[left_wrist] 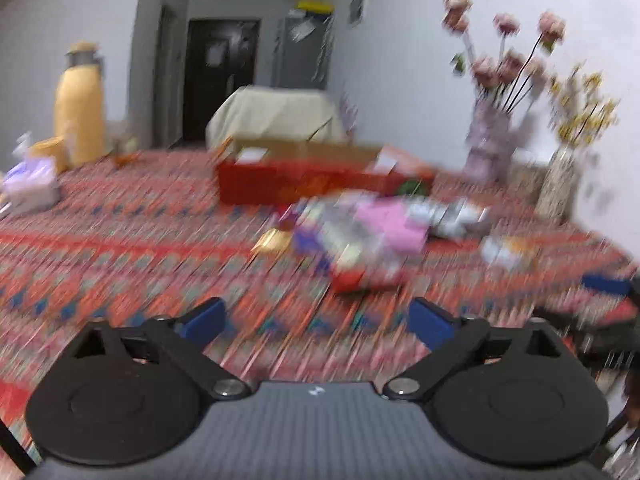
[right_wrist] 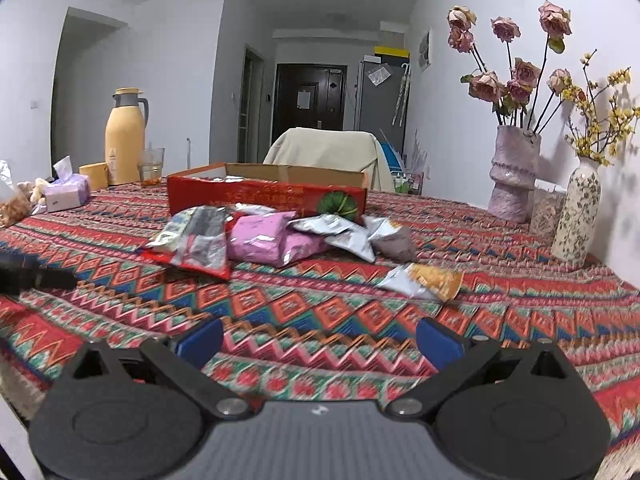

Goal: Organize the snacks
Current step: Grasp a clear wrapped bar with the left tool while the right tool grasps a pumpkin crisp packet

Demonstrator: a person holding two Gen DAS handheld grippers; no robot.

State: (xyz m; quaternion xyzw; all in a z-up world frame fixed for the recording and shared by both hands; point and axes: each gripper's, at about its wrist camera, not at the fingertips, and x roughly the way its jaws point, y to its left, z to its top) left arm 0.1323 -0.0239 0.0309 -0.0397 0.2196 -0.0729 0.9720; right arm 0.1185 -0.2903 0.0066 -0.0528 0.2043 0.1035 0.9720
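Observation:
A pile of snack packets lies mid-table on the patterned cloth: a pink bag (right_wrist: 268, 240), a red-edged clear packet (right_wrist: 196, 244), silver packets (right_wrist: 344, 234) and a lone orange-and-white packet (right_wrist: 424, 282) nearer me. Behind them stands a shallow red cardboard box (right_wrist: 264, 196), open on top. My right gripper (right_wrist: 318, 340) is open and empty, low over the cloth in front of the pile. In the blurred left wrist view the pink bag (left_wrist: 394, 226) and the red box (left_wrist: 304, 182) show ahead; my left gripper (left_wrist: 316, 320) is open, nothing between its blue pads.
A yellow thermos (right_wrist: 125, 136), a glass (right_wrist: 151, 167), a tissue box (right_wrist: 67, 192) and a bag of nuts (right_wrist: 12, 208) stand at the left. Two flower vases (right_wrist: 512, 174) (right_wrist: 576, 216) line the right wall. A draped chair (right_wrist: 332, 150) is behind the table.

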